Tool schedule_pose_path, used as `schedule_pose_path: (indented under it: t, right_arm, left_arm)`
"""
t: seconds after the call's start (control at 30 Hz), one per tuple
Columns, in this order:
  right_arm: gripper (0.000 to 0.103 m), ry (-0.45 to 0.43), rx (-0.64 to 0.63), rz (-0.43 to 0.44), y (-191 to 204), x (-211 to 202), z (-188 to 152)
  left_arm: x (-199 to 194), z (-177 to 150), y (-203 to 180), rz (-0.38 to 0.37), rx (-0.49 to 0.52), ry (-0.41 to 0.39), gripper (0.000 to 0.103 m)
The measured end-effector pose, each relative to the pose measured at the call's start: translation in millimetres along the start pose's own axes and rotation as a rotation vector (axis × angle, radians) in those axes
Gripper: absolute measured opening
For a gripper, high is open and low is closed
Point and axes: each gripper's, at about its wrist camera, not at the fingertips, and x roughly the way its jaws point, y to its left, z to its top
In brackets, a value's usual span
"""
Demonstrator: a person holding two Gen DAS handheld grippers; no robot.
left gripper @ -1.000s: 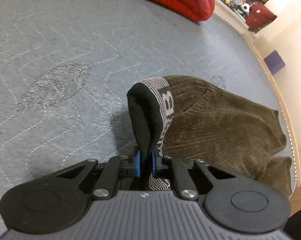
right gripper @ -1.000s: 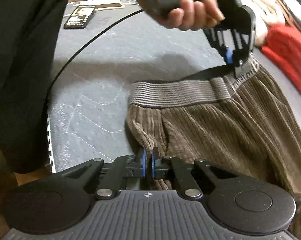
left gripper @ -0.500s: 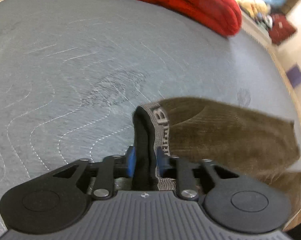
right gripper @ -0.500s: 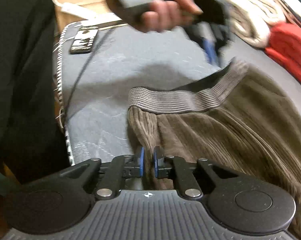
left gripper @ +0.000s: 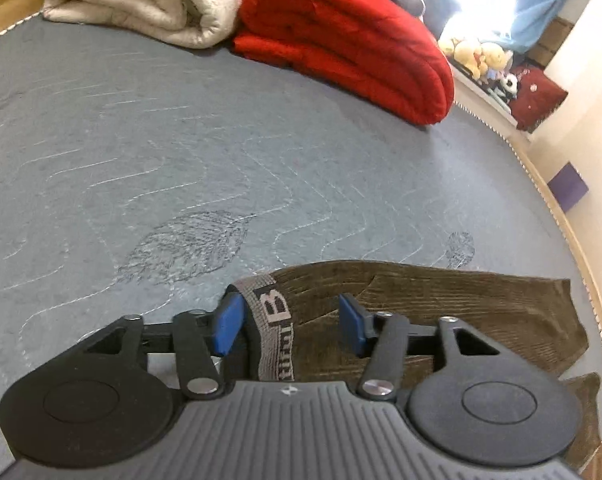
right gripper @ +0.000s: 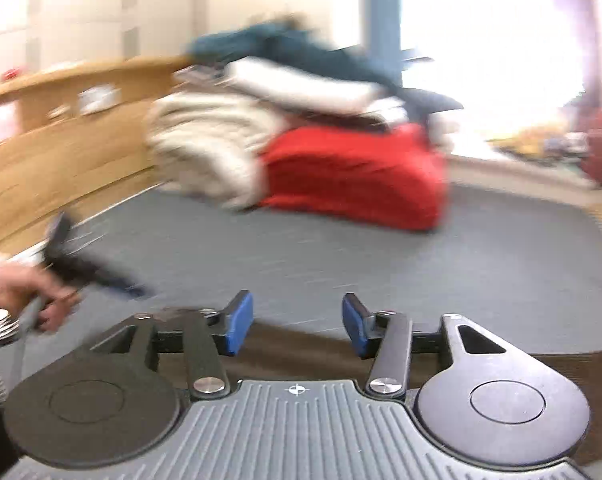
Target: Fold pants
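Brown corduroy pants (left gripper: 441, 304) lie folded on the grey mattress (left gripper: 181, 152), their grey elastic waistband (left gripper: 271, 320) lying between the open jaws. My left gripper (left gripper: 291, 322) is open just above the waistband, holding nothing. My right gripper (right gripper: 297, 326) is open and empty, raised over the near edge of the pants (right gripper: 301, 344), which show as a brown strip below its fingers. The left gripper and the hand holding it show blurred at the left of the right wrist view (right gripper: 81, 272).
A folded red blanket (left gripper: 341, 36) and a cream quilt (left gripper: 149, 4) are stacked at the far end of the mattress. A wooden bed frame (right gripper: 61, 148) runs along the left. The mattress's right edge (left gripper: 573, 240) borders a pale wall with a purple box (left gripper: 569, 186).
Both grippers have opened and let go of the pants. The waistband dropped onto the mattress. The right gripper swung up and away, its view now blurred.
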Motion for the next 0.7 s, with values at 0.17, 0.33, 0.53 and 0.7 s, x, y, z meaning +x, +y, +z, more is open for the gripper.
schedule_pose_path:
  t: [0.17,0.33,0.53,0.7]
  right_arm:
    - [0.055,0.042,0.057,-0.283,-99.0,-24.3,-31.2]
    - [0.053,0.189,0.25,-0.461,-157.8,-16.9,-75.9]
    - [0.053,0.193,0.412,-0.516,-197.1,-17.5,-87.4]
    - [0.053,0.191,0.412,-0.542,-195.8,-21.2,-98.5]
  left_arm:
    - [31.1,5.7,-13.0,0.016,0.036,-0.012,0.06]
    - [60.7,14.8,-19.8,0.041,0.053,-0.022,0.064]
    - [98.5,9.1,-28.4,0.086,0.132,-0.002,0.075]
    - [120.0,4.9,-31.0,0.106,0.221,0.03,0.079]
